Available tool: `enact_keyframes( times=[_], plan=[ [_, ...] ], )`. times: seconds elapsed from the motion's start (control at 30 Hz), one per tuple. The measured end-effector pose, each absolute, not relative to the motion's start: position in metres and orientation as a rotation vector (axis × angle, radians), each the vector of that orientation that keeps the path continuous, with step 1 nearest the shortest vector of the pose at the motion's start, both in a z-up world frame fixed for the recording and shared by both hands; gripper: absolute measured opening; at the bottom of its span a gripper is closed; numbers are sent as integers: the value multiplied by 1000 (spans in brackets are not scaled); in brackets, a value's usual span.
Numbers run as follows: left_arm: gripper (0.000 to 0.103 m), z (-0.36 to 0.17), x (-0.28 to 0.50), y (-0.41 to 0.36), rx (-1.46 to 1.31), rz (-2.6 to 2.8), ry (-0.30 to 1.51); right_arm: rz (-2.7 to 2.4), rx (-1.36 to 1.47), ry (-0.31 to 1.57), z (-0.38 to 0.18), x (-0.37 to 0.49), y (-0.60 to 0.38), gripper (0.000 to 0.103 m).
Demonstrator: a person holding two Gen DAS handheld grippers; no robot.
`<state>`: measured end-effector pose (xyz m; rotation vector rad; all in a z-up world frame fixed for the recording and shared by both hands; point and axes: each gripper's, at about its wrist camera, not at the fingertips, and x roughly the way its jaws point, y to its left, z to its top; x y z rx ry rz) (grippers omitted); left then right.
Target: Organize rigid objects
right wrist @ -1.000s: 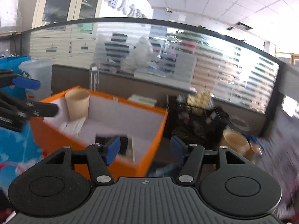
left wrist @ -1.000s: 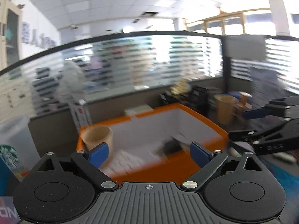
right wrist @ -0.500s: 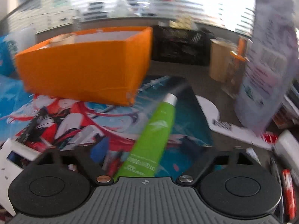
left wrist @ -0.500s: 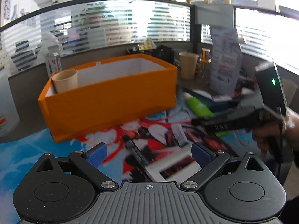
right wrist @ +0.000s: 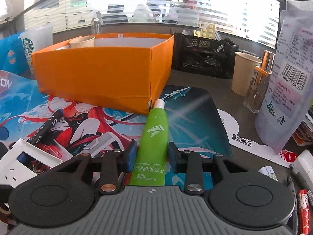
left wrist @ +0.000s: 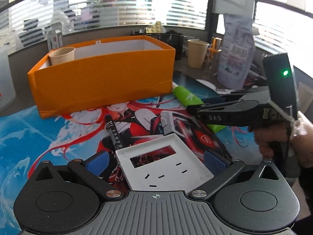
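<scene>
The right gripper (right wrist: 150, 157) is tilted down over the printed mat (right wrist: 195, 117), its blue pads (right wrist: 130, 155) set against both sides of the green tube (right wrist: 154, 137); the jaws have just been closing, with the tube between them. The hand (left wrist: 281, 146) bearing it is seen in the left view. The left gripper (left wrist: 156, 160) is spread wide, having just been opening, and the flat white socket plate (left wrist: 164, 166) lies between its fingers, untouched. A second ago both cameras looked into the orange box (right wrist: 97, 74) from above; now it is seen side-on beyond the tube's white cap, which lies just beside its corner. A paper cup (right wrist: 82, 42) stands inside the box. A black pen (left wrist: 114, 133) lies on the mat.
</scene>
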<state>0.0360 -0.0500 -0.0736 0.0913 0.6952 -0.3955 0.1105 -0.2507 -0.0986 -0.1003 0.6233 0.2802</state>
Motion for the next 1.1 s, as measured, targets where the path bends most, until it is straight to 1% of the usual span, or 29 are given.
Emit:
enact_keyframes(
  times=[0.13,0.27,0.33,0.4,0.43,0.47,0.5,0.53,0.57,0.6,0.63,0.7,0.77,0.87,0.93,0.97,1.1],
  plan=[
    [103,-79,36,-59,95,-361,724,287,-96,623,-99,110,-251,31],
    [103,-90,38,-74,156,-341,723,295,-86,623,-99,111,-253,31],
    [103,-97,43,-70,118,-353,745,299,-82,624,-99,111,-254,31],
    [98,-97,43,-61,71,-365,727,301,-83,622,-98,110,-255,31],
    [89,-95,42,-56,52,-365,723,303,-85,621,-98,109,-255,31],
    [83,-92,43,-52,40,-361,721,303,-86,618,-98,108,-255,31],
    [81,-90,42,-47,34,-354,711,303,-87,616,-98,107,-255,31],
    [72,-87,41,-44,33,-350,701,304,-88,610,-98,107,-255,30],
    [50,-84,40,-40,27,-356,696,303,-91,605,-97,106,-255,30],
    [42,-81,40,-38,19,-352,693,302,-96,601,-97,105,-254,30],
    [29,-77,39,-35,17,-348,687,301,-101,596,-97,104,-254,30],
    [24,-73,40,-29,16,-342,678,298,-110,591,-97,103,-252,30],
    [16,-71,43,-23,-3,-340,676,296,-121,591,-97,103,-251,30],
    [10,-64,44,-17,-25,-352,657,294,-124,592,-97,103,-251,30],
    [8,-61,45,-19,-20,-362,643,291,-123,602,-98,105,-251,30],
    [6,-62,47,-23,-12,-374,643,291,-119,603,-98,105,-251,30],
    [3,-69,51,-41,32,-403,617,282,-114,595,-97,104,-252,30]
  ],
)
